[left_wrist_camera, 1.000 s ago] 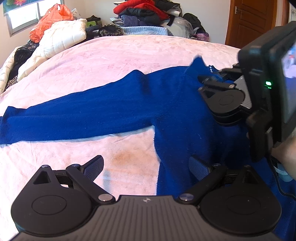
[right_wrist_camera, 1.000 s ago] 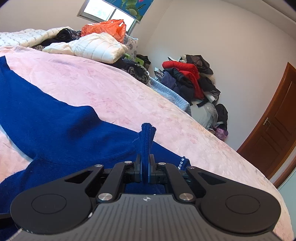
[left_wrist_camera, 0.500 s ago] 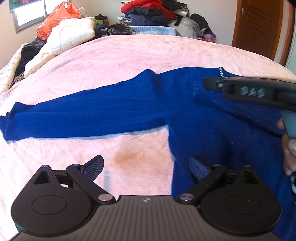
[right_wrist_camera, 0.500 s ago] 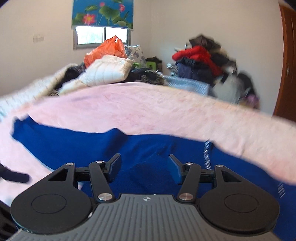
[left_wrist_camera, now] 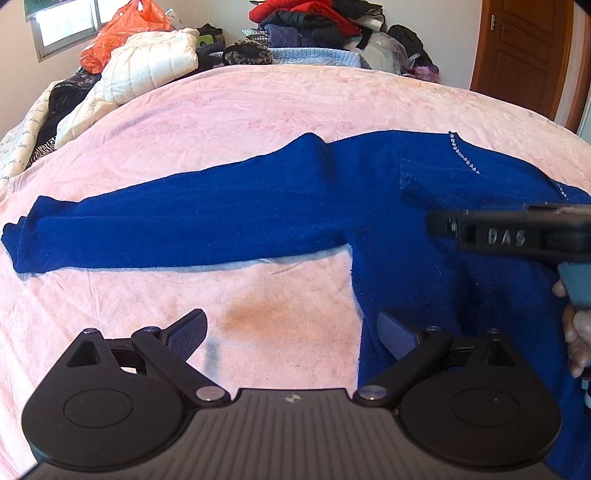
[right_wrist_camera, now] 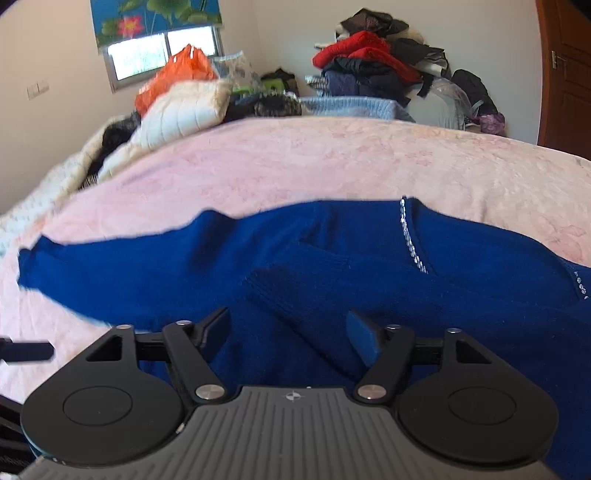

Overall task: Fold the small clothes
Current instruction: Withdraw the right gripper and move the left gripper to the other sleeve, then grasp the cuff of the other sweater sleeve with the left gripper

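Right wrist: gripper opening, sleeve released.

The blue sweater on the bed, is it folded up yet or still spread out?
Partly folded. On the blue sweater one sleeve lies folded across the body, while the other sleeve stretches out flat over the pink bedspread.

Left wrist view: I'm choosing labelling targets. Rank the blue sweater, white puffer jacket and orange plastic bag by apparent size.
1. blue sweater
2. white puffer jacket
3. orange plastic bag
The sweater lies nearer, so true sizes are unsure.
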